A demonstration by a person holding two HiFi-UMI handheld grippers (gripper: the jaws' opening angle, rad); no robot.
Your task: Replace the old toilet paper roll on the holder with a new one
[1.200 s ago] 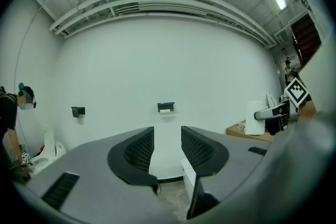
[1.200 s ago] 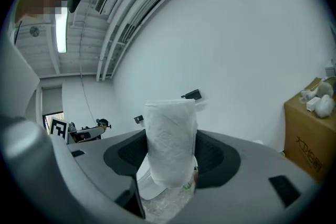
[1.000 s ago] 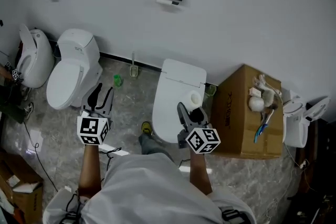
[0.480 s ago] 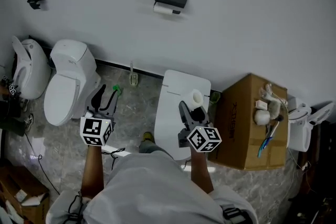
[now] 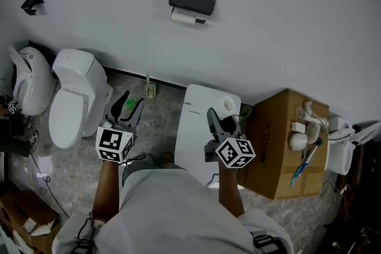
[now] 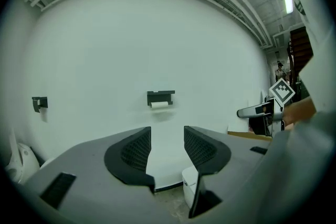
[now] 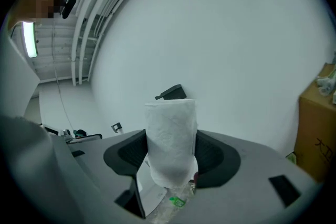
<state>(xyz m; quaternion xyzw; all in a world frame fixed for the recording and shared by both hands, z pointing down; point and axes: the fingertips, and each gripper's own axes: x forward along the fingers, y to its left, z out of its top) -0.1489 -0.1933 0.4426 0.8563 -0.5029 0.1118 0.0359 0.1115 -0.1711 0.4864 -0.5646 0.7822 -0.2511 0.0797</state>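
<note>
The new roll (image 7: 170, 136) is gripped upright between the jaws of the right tongs (image 5: 221, 120), with a pad pressed against each side. In the head view it is seen over the white toilet (image 5: 196, 140), well short of the wall. The left tongs (image 6: 167, 148) are carried empty; their jaws stand apart and have just been opening wider, with nothing between them. The old roll (image 5: 183, 18) is still hung under the black holder (image 5: 191, 2) on the wall, well apart from both tongs.

The new roll is judged light and soft. It could be dented by a hard squeeze and its loose sheets torn, so a gentle hold across the outer wrap is advised, with the core ends left free for the holder. The old roll looks thin, and would probably be best taken across its middle.

The whole layout is given only by the head view, including the cardboard box (image 5: 280, 140) at the right. Pad contact on the new roll is shown only by the right gripper view, where the holder is partly hidden behind the roll. In the left gripper view the holder and old roll are framed above the open jaws.
</note>
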